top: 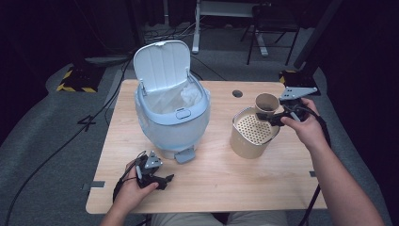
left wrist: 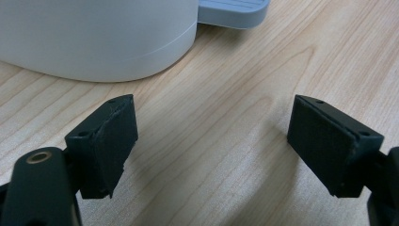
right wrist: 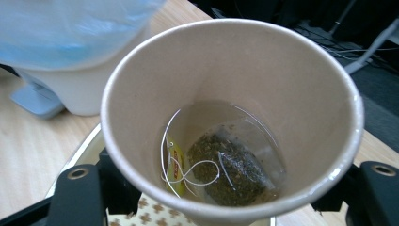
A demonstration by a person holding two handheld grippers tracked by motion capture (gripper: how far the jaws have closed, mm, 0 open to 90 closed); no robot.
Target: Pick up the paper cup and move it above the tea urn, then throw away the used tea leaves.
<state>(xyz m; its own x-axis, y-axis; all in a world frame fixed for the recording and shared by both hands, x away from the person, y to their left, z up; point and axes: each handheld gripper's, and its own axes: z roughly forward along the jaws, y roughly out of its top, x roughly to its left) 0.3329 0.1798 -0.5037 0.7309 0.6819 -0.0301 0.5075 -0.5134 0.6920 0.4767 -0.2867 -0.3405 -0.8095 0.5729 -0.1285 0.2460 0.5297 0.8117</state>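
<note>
My right gripper (top: 277, 114) is shut on a brown paper cup (top: 267, 103), held tilted over a tan bucket with a perforated strainer top (top: 251, 132). Inside the cup (right wrist: 235, 117) lie a wet tea bag (right wrist: 230, 172), its white string and a yellow tag. A pale blue pedal bin (top: 172, 113) with its lid up and a clear liner stands at the table's middle left. My left gripper (top: 160, 181) rests open near the front edge; its pads (left wrist: 110, 141) hover over bare wood beside the bin's base (left wrist: 94, 42) and pedal (left wrist: 235, 12).
The wooden table (top: 207, 174) has a round cable hole (top: 237, 93) at the back. Grey carpet, cables and chair legs lie beyond it. A cable trails off the table's front left from my left gripper.
</note>
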